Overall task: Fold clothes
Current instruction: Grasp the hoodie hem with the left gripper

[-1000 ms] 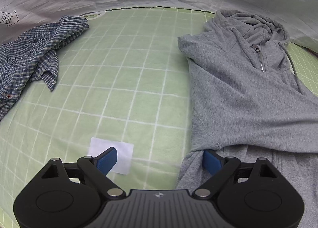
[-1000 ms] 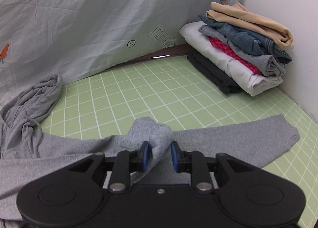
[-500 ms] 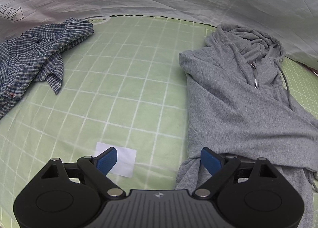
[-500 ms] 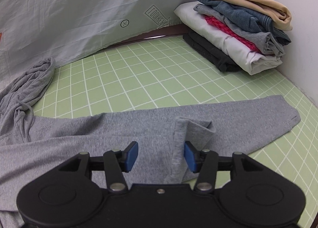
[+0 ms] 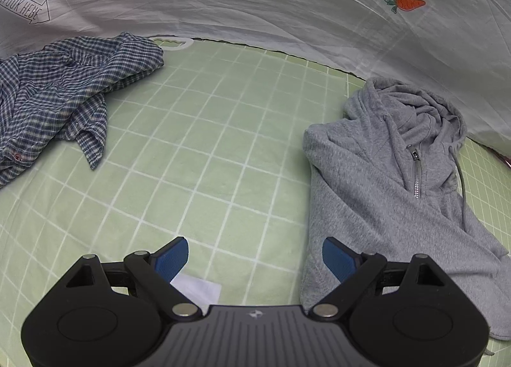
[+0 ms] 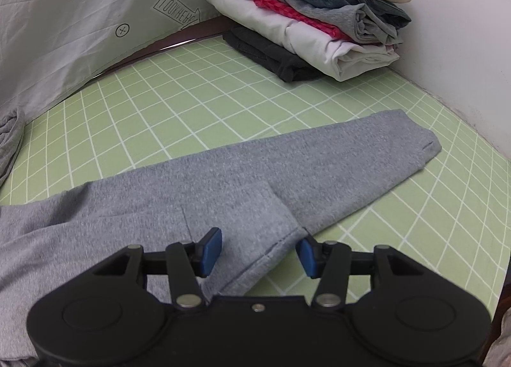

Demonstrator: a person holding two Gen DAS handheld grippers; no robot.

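Green gridded worktop (image 5: 204, 149) under a white sheet | grey hoodie (image 5: 392, 188) lay flat, right of the left gripper (image 5: 254, 258), jaws spread, empty | its sleeve (image 6: 319, 162) stretched ahead of the right gripper (image 6: 258, 250), folded hem between spread jaws, untouched

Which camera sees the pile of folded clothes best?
The right wrist view: the stack of folded clothes sits in the far corner on the green grid mat, every layer visible. The left wrist view misses it entirely, showing only the gray hoodie and plaid shirt.
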